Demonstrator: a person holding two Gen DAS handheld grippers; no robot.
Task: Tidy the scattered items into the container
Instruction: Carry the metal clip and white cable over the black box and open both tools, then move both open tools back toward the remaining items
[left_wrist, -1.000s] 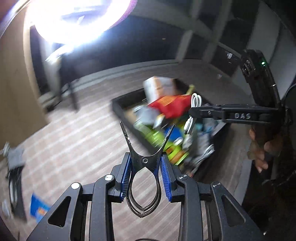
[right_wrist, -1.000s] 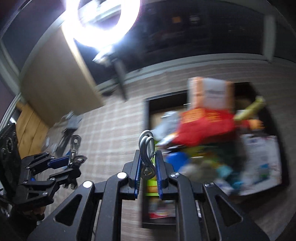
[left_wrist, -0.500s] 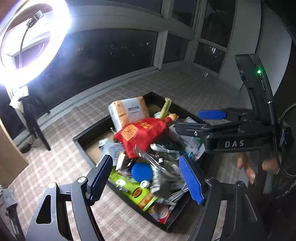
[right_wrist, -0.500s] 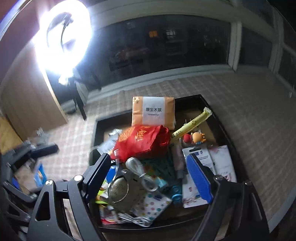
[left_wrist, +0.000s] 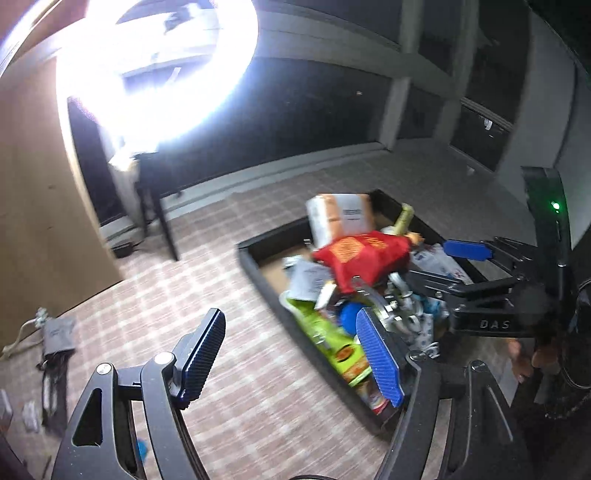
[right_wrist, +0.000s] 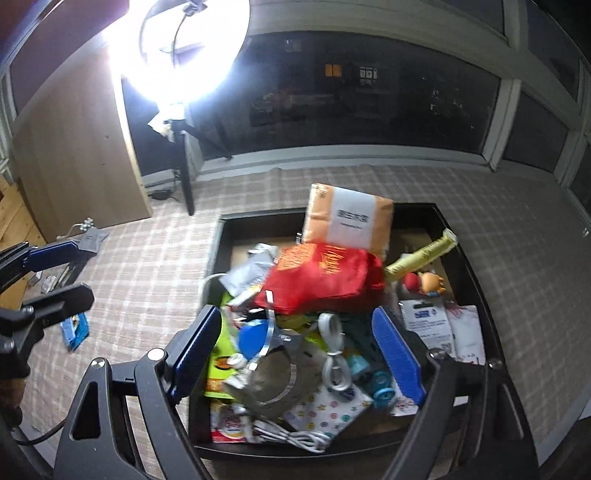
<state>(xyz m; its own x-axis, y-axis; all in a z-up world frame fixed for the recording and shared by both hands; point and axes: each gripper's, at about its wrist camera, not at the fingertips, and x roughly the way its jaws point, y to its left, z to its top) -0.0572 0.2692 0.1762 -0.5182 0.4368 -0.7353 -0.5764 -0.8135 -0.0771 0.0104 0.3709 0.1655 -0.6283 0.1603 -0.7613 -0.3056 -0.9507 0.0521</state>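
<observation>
left gripper (left_wrist: 295, 354) spread wide, nothing between the pads, hanging over checked floor (left_wrist: 155, 302) just beside the black tray (left_wrist: 255, 258). right gripper (right_wrist: 299, 347) likewise spread wide, empty, over the tray's near end. tray (right_wrist: 218, 236) heaped: red bag (right_wrist: 325, 277) on top, orange-white pack (right_wrist: 347, 221) leaning behind it, yellow-green tube (right_wrist: 421, 254) and small toy figure (right_wrist: 424, 284) to the right, white cable (right_wrist: 332, 354), tape roll (right_wrist: 273, 380), blue disc (right_wrist: 255, 336) at the front. outside the tray: blue packet (right_wrist: 75, 330) on floor to the left, grey pouch (left_wrist: 59, 334) and blurred bits further left. ring light (right_wrist: 184, 48) glaring on tripod (right_wrist: 186, 184), wooden panel (right_wrist: 74, 147) beside it.
</observation>
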